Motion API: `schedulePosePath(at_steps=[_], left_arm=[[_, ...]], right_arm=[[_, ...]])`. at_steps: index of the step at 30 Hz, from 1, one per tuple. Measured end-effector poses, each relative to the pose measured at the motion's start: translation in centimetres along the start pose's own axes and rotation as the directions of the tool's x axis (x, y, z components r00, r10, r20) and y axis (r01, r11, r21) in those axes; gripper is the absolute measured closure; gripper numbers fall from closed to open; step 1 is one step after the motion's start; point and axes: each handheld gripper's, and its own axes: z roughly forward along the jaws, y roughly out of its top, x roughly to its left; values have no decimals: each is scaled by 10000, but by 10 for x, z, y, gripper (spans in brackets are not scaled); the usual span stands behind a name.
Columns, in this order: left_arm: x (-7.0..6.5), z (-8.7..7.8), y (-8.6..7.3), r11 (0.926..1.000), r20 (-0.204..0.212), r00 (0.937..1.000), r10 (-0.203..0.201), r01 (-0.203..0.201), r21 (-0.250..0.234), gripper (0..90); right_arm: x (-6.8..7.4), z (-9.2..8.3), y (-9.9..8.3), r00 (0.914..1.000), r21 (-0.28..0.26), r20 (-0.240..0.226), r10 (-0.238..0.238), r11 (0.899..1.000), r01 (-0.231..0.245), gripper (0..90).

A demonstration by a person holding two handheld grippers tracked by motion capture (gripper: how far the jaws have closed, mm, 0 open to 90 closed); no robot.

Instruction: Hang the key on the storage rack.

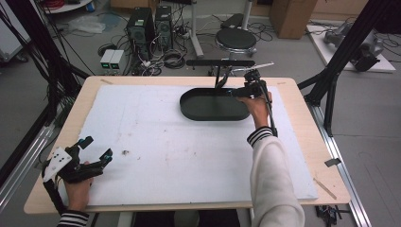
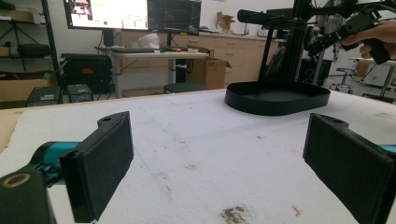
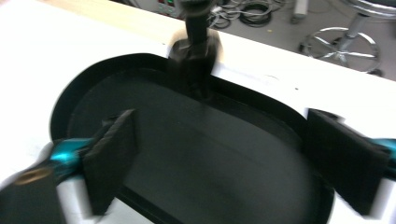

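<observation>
Your left claw (image 1: pixel 97 149) rests at the worktop's (image 1: pixel 56 142) near-left corner, jaws spread and empty, well apart from the black oval tray (image 1: pixel 215 105). The tray lies far-centre on the white mat (image 1: pixel 165 146), long axis left to right. Your right claw (image 1: pixel 243 90) hovers over its right end, released, gripping nothing, clearly the nearer hand.

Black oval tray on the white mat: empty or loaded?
Empty. The black oval tray shows a bare black floor in the high view and right gripper view; the open right gripper hovers over its far-right end.
</observation>
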Motion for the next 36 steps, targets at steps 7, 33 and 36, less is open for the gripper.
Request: schedulePosePath(at_steps=[7, 33, 36], left_arm=[[0, 0, 0, 10000, 3, 10000, 11, -11, 12, 90], [-2, 0, 0, 9998, -19, 9998, 185, -185, 40, 90], [-2, 0, 0, 9998, -23, 9998, 196, -196, 44, 90]], right_arm=[[11, -23, 0, 9975, -802, -513, -493, 9958, 451, 4], [9, -125, -134, 9540, -4618, -1944, -2284, 8793, 1164, 4], [6, -125, -155, 9591, -4778, -1862, -2131, 8726, 1011, 4]])
